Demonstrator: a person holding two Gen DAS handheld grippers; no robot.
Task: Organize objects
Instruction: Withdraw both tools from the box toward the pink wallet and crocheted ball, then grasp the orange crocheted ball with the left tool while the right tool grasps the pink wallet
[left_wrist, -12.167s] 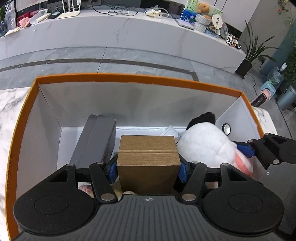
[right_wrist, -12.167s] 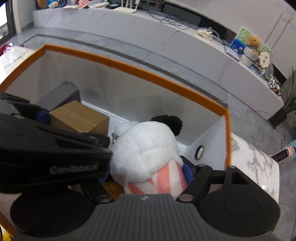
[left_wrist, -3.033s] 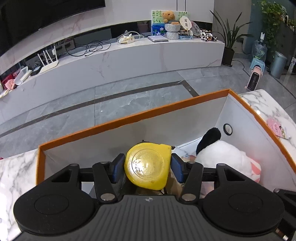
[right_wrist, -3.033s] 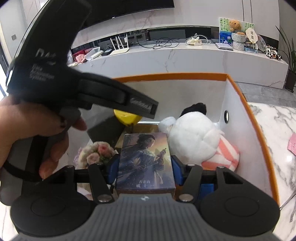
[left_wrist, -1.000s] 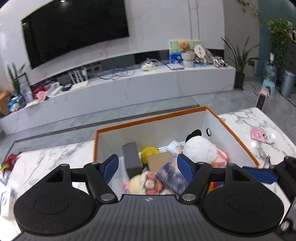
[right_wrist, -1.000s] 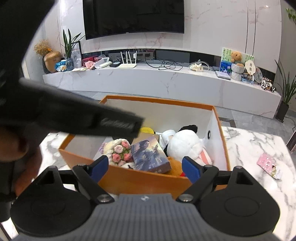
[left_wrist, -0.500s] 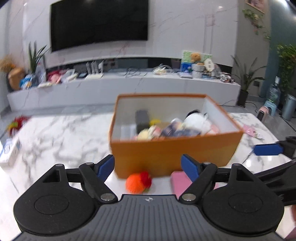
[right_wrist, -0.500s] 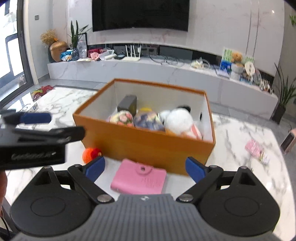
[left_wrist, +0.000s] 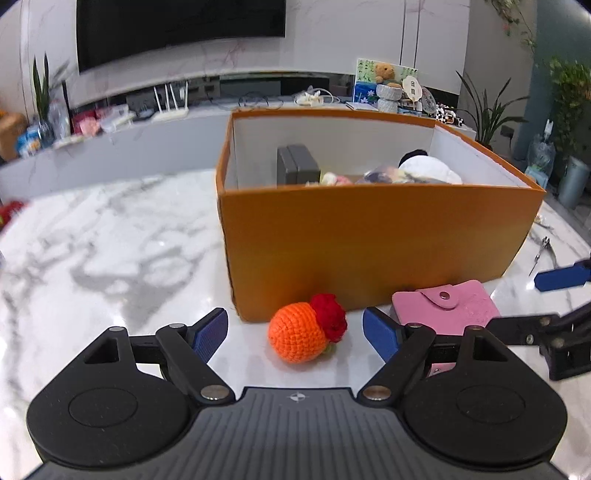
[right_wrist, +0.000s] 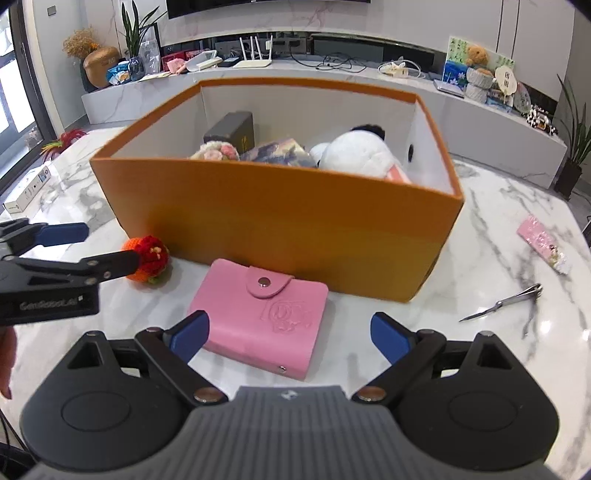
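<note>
An orange storage box (left_wrist: 369, 240) (right_wrist: 280, 218) stands on the marble table and holds a grey case (left_wrist: 297, 168), a flower bunch (right_wrist: 216, 151), a picture box (right_wrist: 280, 153) and a white plush (right_wrist: 356, 151). An orange crocheted ball with a red top (left_wrist: 304, 334) (right_wrist: 147, 264) lies in front of the box. My left gripper (left_wrist: 295, 332) is open, low over the table, with the ball between its fingers. A pink snap wallet (right_wrist: 260, 314) (left_wrist: 447, 301) lies flat beside the ball. My right gripper (right_wrist: 290, 334) is open over the wallet's near edge.
Nail clippers (right_wrist: 506, 302) and a small pink packet (right_wrist: 541, 238) lie on the table to the right of the box. A white carton (right_wrist: 27, 192) sits at the table's left edge. A long white counter with clutter runs behind.
Both grippers have come down closer to the table in front of the box. The left now frames the crocheted ball, the right the pink wallet. Both stay open and empty.
</note>
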